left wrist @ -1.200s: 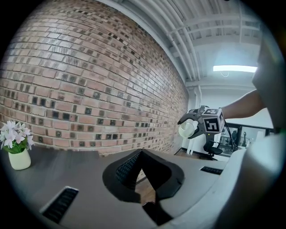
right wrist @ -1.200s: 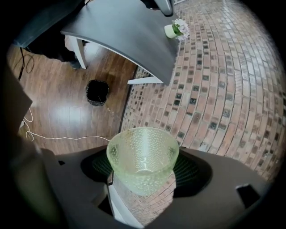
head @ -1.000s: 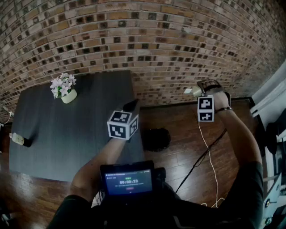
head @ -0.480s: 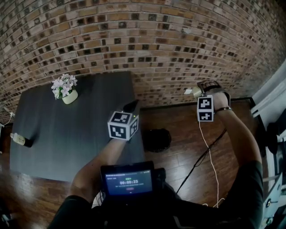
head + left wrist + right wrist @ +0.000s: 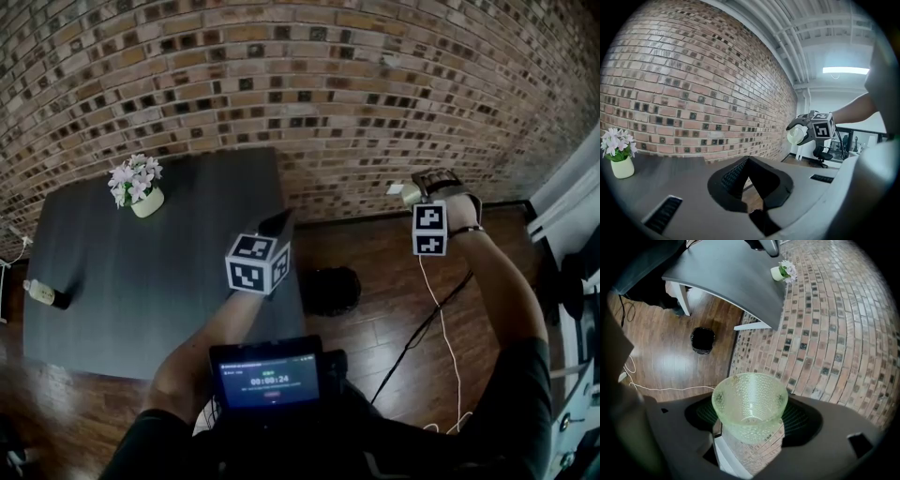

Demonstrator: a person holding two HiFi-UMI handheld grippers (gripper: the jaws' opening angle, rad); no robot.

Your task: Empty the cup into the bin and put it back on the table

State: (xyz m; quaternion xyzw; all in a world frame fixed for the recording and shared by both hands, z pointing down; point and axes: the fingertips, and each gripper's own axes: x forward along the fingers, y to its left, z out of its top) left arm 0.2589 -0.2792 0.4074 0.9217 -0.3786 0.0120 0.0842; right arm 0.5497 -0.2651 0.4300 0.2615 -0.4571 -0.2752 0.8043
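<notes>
**A:** What is the right gripper [image 5: 751, 418] doing?

**B:** Its jaws stand wide and clamp a pale green, dimpled, see-through cup [image 5: 749, 401]. The mouth is tipped toward the camera. The cup's own wall hides where the pads press on it.

**A:** And in the head view?

**B:** Only a pale sliver of the cup shows beside the marker cube.

**A:** Where is the bin?

**B:** The round black bin [image 5: 702, 340] stands on the wooden floor, well below the cup and off to one side. It is near a leg of the dark grey table [image 5: 726, 273], whose far end is cut off.

**A:** The left gripper [image 5: 749, 160]?

**B:** Its jaw tips meet and hold nothing. A white pot of pale flowers [image 5: 618, 159] stands well off to its left.
</notes>
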